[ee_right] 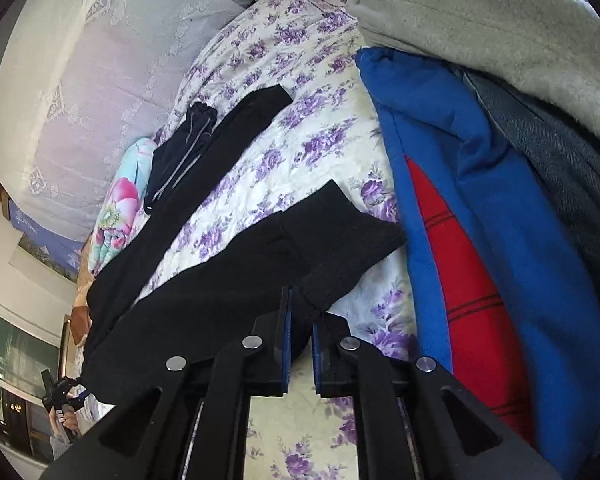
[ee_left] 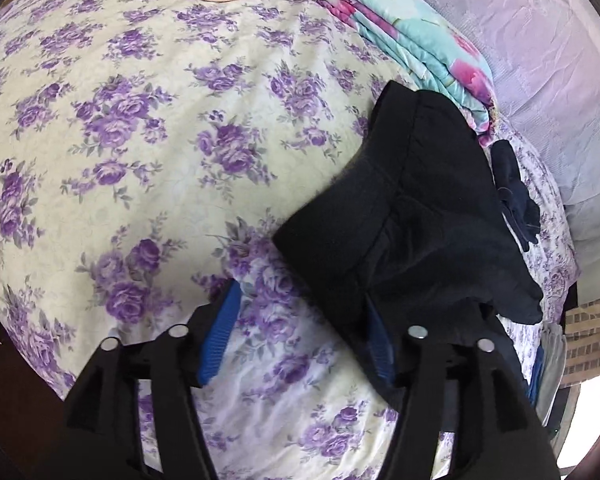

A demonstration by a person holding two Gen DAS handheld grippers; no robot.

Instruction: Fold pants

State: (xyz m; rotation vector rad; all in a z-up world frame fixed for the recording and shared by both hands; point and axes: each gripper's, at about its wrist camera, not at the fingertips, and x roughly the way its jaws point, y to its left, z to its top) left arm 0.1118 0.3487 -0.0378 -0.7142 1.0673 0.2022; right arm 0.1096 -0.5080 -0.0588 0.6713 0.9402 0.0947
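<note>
in the left wrist view, the floral bedspread (ee_left: 140,128) filled the left and middle of the frame, purple roses on cream. at the lower middle the left gripper (ee_left: 300,344) stood with its blue-padded fingers (ee_left: 220,332) spread wide, the left one over bare bedspread and the right one partly hidden under the edge of the black pants (ee_left: 412,216), so i cannot tell whether it touched the cloth. the pants lay bunched at the centre right, running up toward a folded turquoise and pink blanket (ee_left: 420,52) at the upper right, with a small dark navy garment (ee_left: 516,196) just beside them

in the right wrist view, the pants (ee_right: 228,264) stretched from the lower left up to the middle, one leg reaching the upper centre beside the navy garment (ee_right: 180,152). the right gripper (ee_right: 300,344) at the bottom centre had its pads nearly together, pinching a fold of the pants' edge. at the right of the frame sat a stack of clothes: a blue and red garment (ee_right: 460,200), a dark denim piece (ee_right: 560,168) and a grey fleece (ee_right: 500,28) on top
</note>
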